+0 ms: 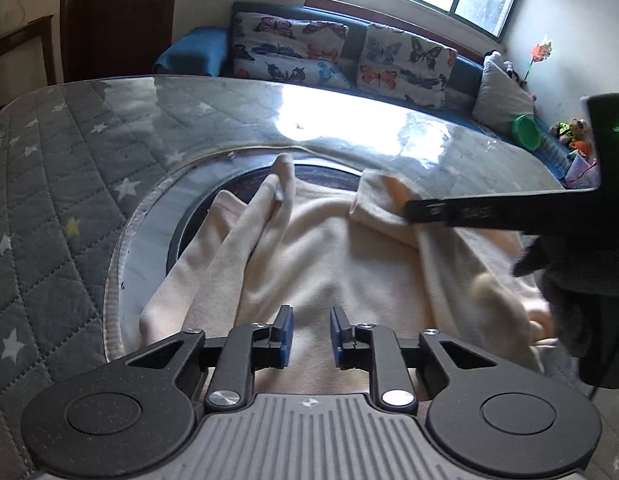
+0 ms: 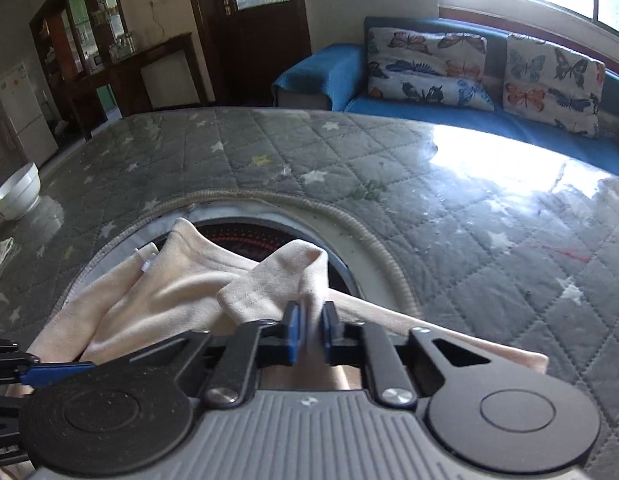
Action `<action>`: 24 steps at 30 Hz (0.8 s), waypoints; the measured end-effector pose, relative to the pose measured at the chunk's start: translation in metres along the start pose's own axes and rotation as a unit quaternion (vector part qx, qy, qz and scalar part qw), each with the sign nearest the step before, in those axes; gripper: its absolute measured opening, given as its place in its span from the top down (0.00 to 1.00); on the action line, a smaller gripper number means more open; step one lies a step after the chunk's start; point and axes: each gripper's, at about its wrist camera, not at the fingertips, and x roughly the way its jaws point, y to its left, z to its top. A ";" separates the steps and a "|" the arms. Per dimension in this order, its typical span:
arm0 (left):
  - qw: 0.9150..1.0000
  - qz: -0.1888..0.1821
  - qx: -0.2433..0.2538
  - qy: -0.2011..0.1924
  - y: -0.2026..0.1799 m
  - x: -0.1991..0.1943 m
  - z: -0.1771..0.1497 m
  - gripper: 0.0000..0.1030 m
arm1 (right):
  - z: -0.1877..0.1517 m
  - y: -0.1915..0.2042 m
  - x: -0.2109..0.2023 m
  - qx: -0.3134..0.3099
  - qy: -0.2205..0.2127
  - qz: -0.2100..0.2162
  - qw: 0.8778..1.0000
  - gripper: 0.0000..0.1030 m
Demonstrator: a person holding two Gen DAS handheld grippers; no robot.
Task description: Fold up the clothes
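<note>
A white bowl [image 2: 17,192] sits on the quilted table cover [image 2: 269,152] (butterfly cushions [image 2: 425,68] behind).

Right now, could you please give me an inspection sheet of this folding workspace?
Surface: quilted star-print table cover under glossy clear sheet, round dark cutout in the middle.
Job's things: cream garment spread out, sleeves rumpled.
Clutter: white bowl at table edge.
Grippers: left gripper open above garment; right gripper shut on sleeve cuff.
Cables: nothing seen.
Surroundings: blue sofa, butterfly cushions, window, door.
</note>
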 end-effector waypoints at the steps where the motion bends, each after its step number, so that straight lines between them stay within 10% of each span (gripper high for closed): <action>1: 1.000 0.001 0.000 0.000 0.001 0.001 -0.001 0.76 | -0.001 0.000 -0.005 -0.002 -0.007 -0.003 1.000 0.92; 10: 1.000 0.007 0.016 -0.015 -0.010 -0.004 -0.010 0.71 | -0.016 -0.022 -0.098 0.018 -0.083 -0.035 0.996 0.93; 24: 0.985 -0.129 0.110 -0.031 -0.071 -0.055 -0.049 0.68 | -0.111 -0.053 -0.236 0.081 -0.151 -0.082 0.982 0.93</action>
